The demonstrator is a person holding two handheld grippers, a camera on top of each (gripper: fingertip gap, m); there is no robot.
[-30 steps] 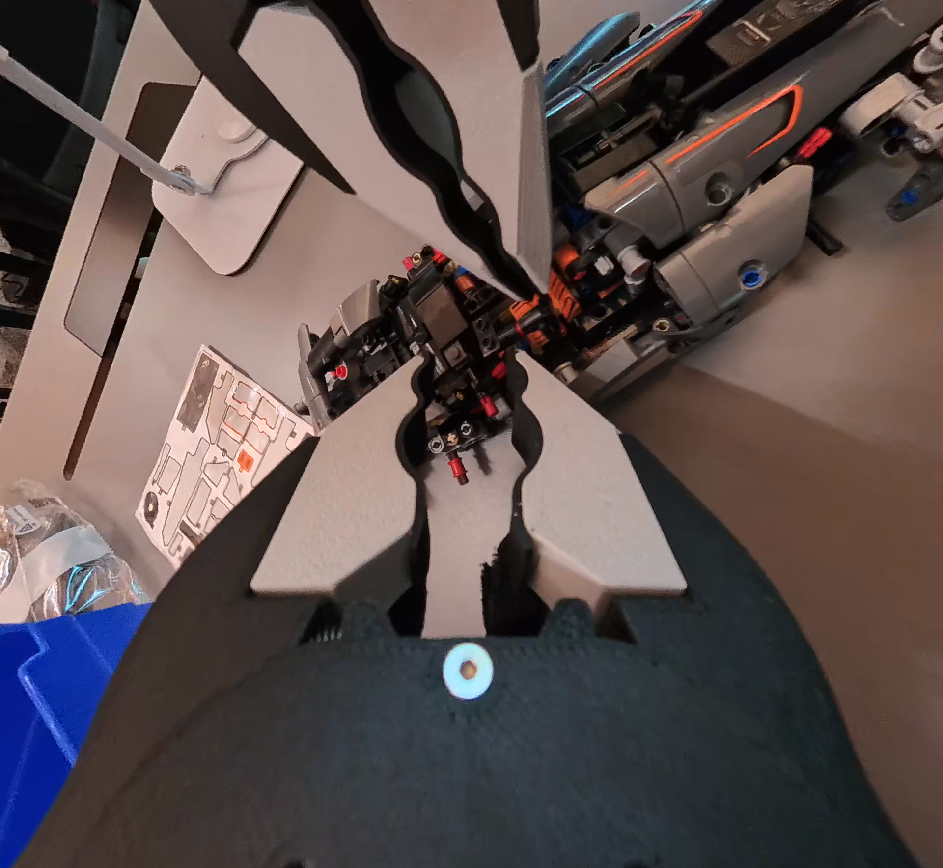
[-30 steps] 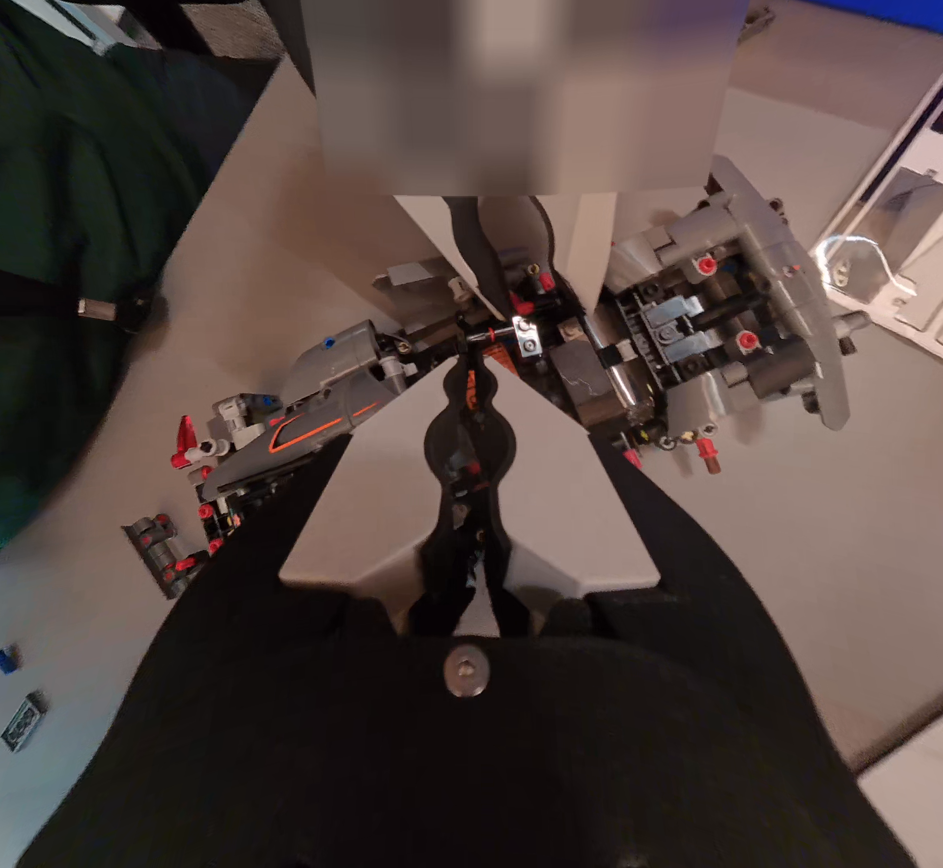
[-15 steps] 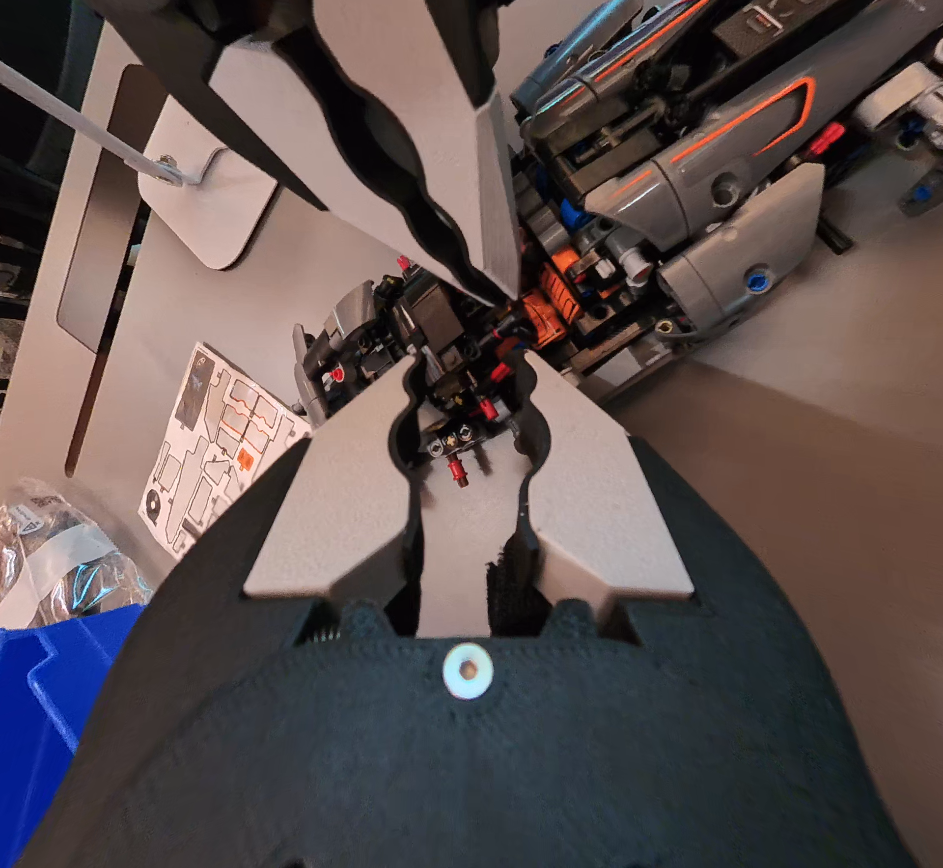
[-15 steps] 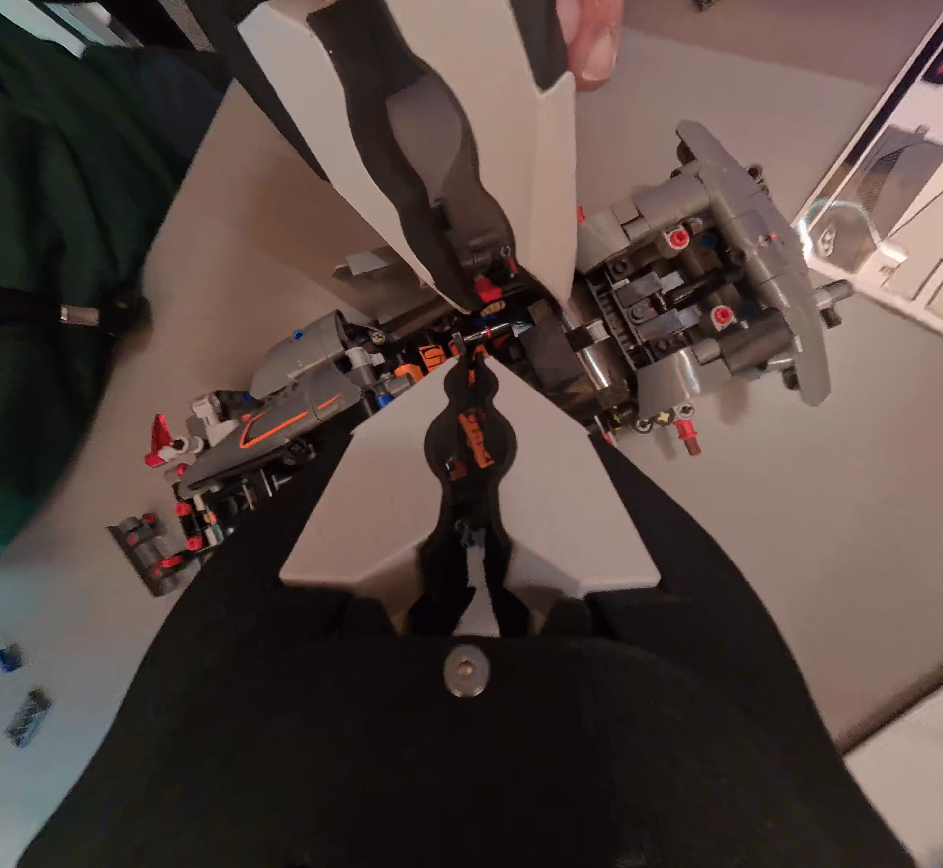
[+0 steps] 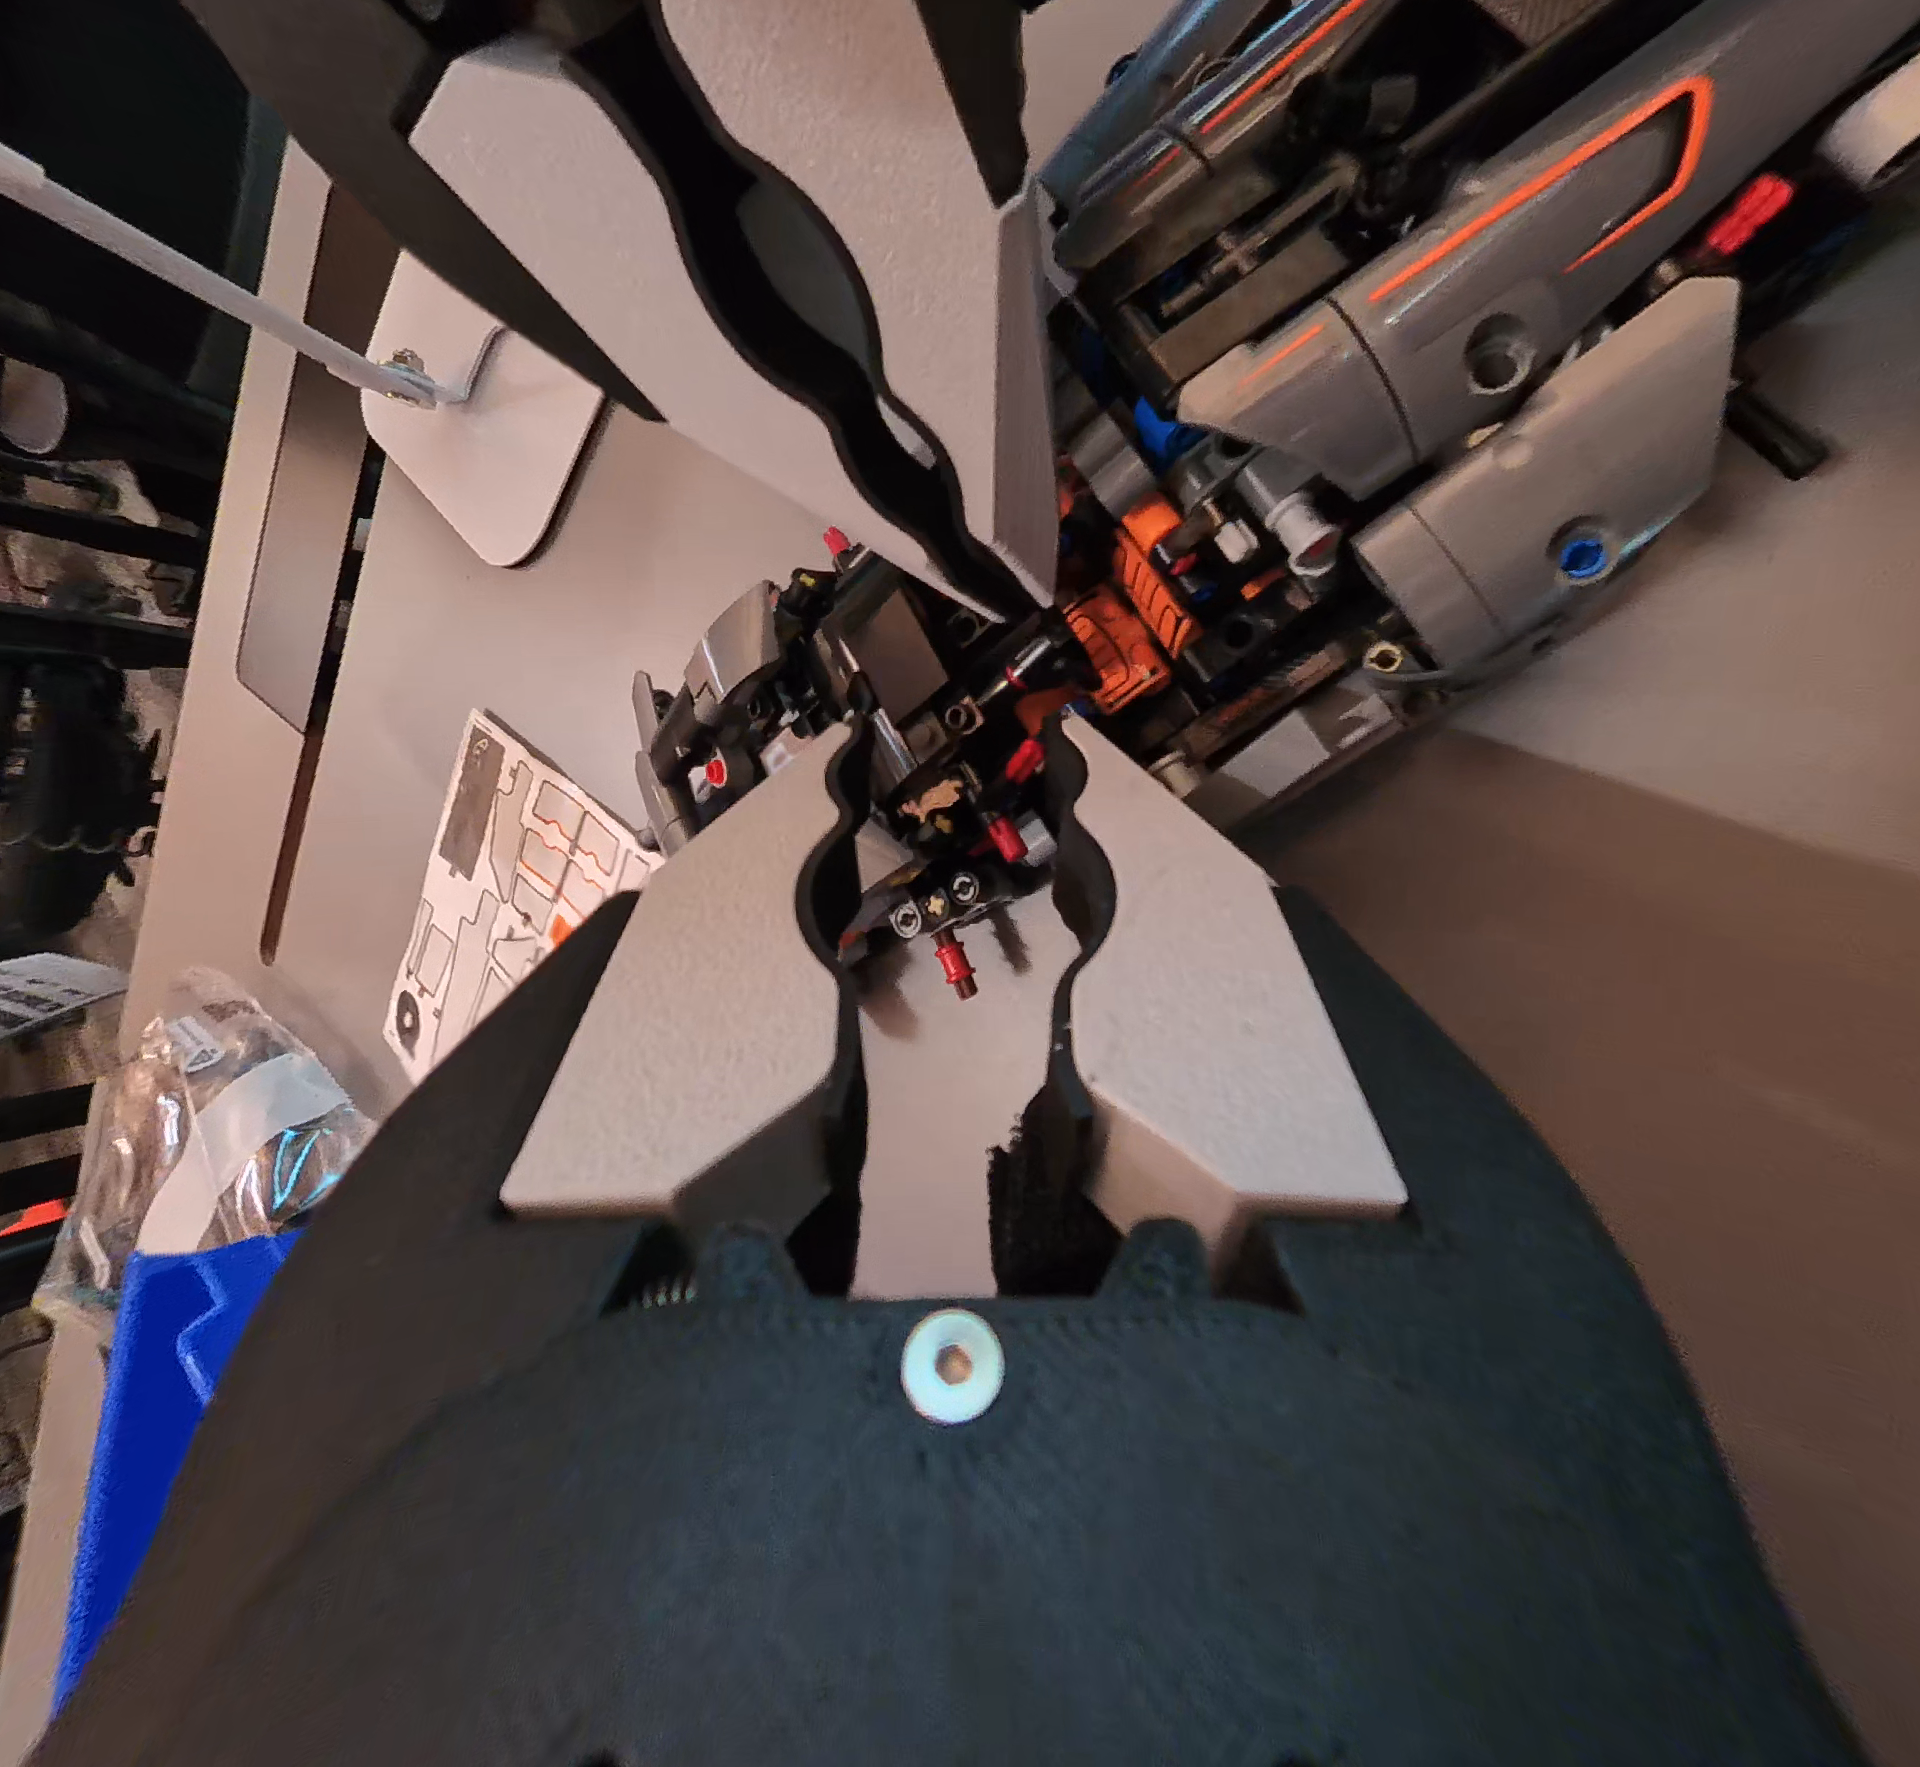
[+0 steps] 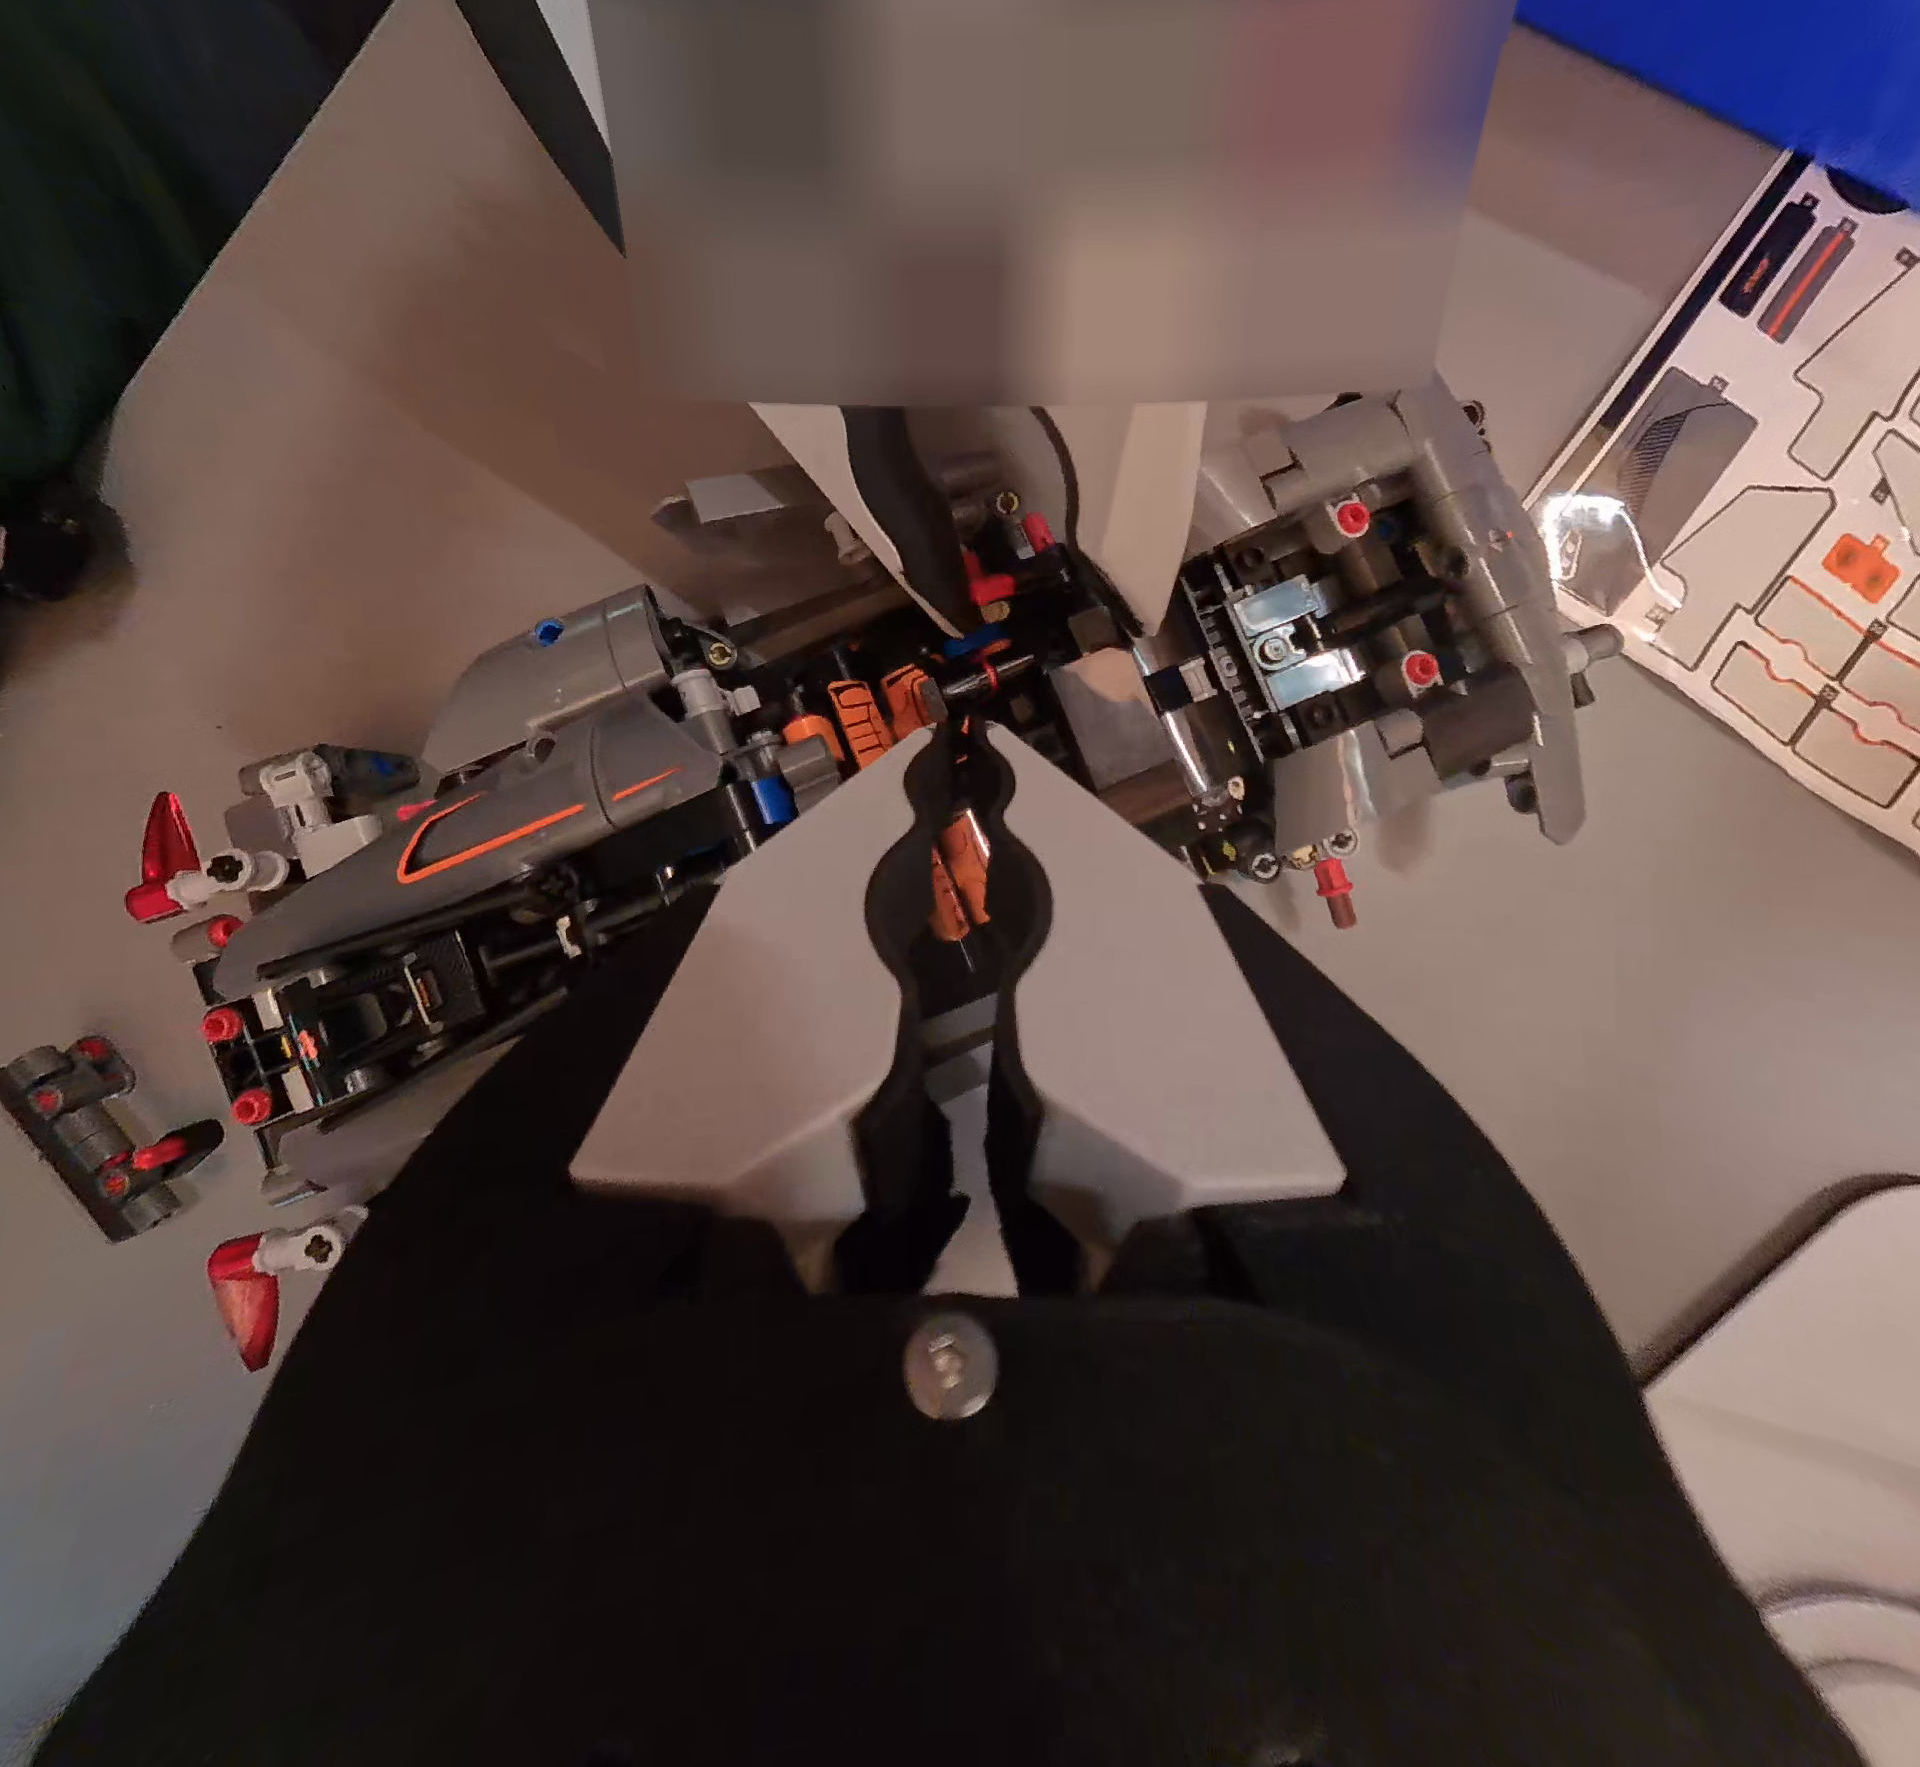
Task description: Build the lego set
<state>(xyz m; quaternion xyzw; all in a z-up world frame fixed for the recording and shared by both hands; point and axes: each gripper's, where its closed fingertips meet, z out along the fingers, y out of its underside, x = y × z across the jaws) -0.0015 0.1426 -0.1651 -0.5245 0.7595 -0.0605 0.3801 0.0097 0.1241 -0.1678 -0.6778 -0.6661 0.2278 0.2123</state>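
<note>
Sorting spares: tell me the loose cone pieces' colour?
Red cone pieces, clearest in right wrist view.

Both grippers crowded the middle of the grey-and-orange lego car (image 6: 499,834), tips meeting nose to nose, no gap to pass between them. Left gripper (image 5: 951,751) straddled the car's black core. Loose grey-and-red piece (image 6: 88,1130) blocked the near-left table; sticker sheet (image 6: 1787,512) covered the far right. Bare table (image 6: 1507,1042) near right was free.

Left tongs (image 5: 951,751) apart, right tongs (image 6: 961,730) together
</note>
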